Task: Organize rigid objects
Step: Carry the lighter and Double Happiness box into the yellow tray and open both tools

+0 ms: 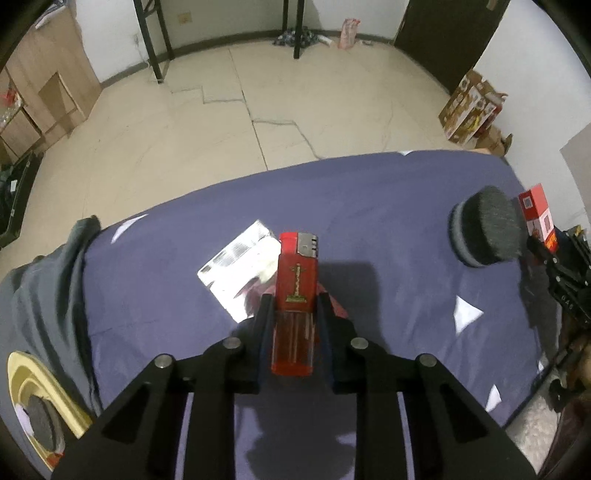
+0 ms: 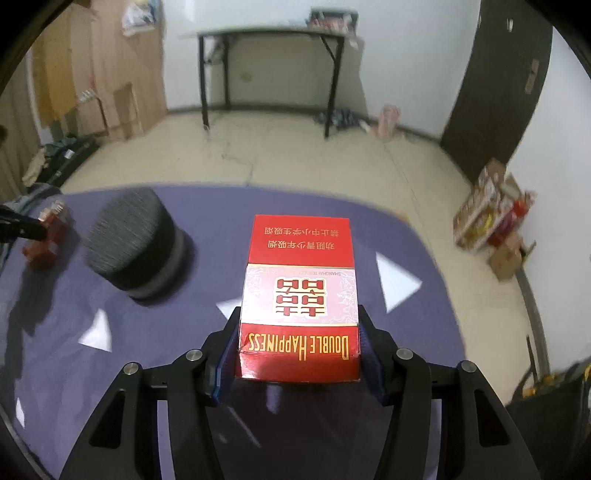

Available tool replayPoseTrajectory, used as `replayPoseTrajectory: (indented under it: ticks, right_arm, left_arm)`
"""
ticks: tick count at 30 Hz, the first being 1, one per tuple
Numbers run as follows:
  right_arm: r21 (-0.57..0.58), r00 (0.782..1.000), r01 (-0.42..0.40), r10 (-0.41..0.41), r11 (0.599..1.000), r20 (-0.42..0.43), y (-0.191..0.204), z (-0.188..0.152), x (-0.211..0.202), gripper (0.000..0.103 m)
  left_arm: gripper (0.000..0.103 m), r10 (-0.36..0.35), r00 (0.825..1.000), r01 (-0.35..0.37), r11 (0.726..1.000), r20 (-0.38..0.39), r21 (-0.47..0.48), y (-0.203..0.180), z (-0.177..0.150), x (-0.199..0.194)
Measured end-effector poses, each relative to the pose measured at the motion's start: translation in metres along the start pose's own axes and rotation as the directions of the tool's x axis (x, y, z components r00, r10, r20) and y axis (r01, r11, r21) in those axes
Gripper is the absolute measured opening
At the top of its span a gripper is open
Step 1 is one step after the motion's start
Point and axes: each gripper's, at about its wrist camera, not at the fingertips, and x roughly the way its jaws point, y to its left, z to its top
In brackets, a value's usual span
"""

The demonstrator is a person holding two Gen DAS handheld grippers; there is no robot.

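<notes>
Holding both items above the worktop [image 1: 406, 206].
My left tool [image 1: 293, 302] grips the lighter [image 1: 295, 295]; my right tool [image 2: 299, 325] grips the cigarette pack [image 2: 299, 295]. Neither placed; brush [image 2: 136, 243] remains untouched.

The right hand-held gripper [image 2: 299, 328] clamps a red cigarette box [image 2: 300, 295] beside a dark round brush [image 2: 135, 242]

Room: white walls [image 2: 406, 55], cracked beige tile floor [image 1: 258, 110], dark door [image 2: 495, 92] at right. Black-legged desk [image 2: 269, 35] against far wall. Cardboard sheets [image 2: 107, 74] lean left; printed carton [image 1: 469, 107] stands near the door.
</notes>
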Motion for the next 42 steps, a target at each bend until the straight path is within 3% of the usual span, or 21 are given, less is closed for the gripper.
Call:
replayPoseTrajectory:
  ticks: [2, 8, 12, 16, 18, 20, 25, 27, 30, 37, 42]
  right_arm:
    - [-0.017, 0.998, -0.013, 0.014, 1.0, 0.056, 0.003, 0.001, -0.016, 0.055]
    - [-0.057, 0.991, -0.08, 0.085, 0.995, 0.105, 0.016, 0.006, -0.051, 0.055]
    - [-0.105, 0.967, -0.212, 0.224, 0.972, 0.12, 0.051, 0.025, -0.088, 0.055]
    - [-0.182, 0.92, -0.365, 0.384, 0.913, 0.077, 0.121, 0.05, -0.107, 0.055]
    - [-0.242, 0.894, -0.429, 0.448, 0.87, 0.025, 0.173, 0.058, -0.109, 0.055]
    - [-0.29, 0.865, -0.485, 0.501, 0.825, -0.022, 0.225, 0.059, -0.11, 0.055]
    - [-0.387, 0.783, -0.618, 0.577, 0.684, -0.231, 0.368, 0.035, -0.106, 0.055]
    - [-0.4, 0.767, -0.64, 0.574, 0.656, -0.286, 0.407, 0.023, -0.101, 0.055]
    - [-0.421, 0.759, -0.65, 0.565, 0.633, -0.324, 0.454, 0.015, -0.091, 0.055]
    - [-0.431, 0.77, -0.639, 0.529, 0.637, -0.358, 0.514, 0.005, -0.069, 0.055]
    - [-0.399, 0.756, -0.655, 0.544, 0.642, -0.365, 0.512, 0.01, -0.058, 0.056]
  left_arm:
    - [0.024, -0.009, 1.0, 0.009, 1.0, 0.028, -0.008, 0.006, -0.008, -0.017]
    - [0.024, -0.02, 0.992, 0.032, 0.995, 0.127, -0.092, 0.056, -0.041, -0.089]
    - [0.024, 0.074, 0.978, -0.032, 0.977, 0.197, -0.21, 0.13, -0.087, -0.146]
    - [0.024, 0.229, 0.959, -0.146, 0.906, 0.169, -0.397, 0.208, -0.148, -0.178]
    - [0.024, 0.29, 0.947, -0.201, 0.869, 0.136, -0.453, 0.235, -0.175, -0.178]
    - [0.024, 0.294, 0.95, -0.207, 0.842, 0.101, -0.499, 0.258, -0.199, -0.169]
    - [0.024, 0.251, 0.968, -0.197, 0.81, 0.023, -0.552, 0.286, -0.237, -0.13]
    - [0.024, 0.221, 0.975, -0.173, 0.798, 0.014, -0.578, 0.3, -0.248, -0.12]
    - [0.024, 0.211, 0.978, -0.173, 0.79, -0.004, -0.588, 0.312, -0.254, -0.107]
    - [0.024, 0.195, 0.981, -0.164, 0.807, -0.005, -0.568, 0.317, -0.257, -0.1]
    - [0.025, 0.206, 0.979, -0.177, 0.822, -0.008, -0.542, 0.317, -0.255, -0.101]
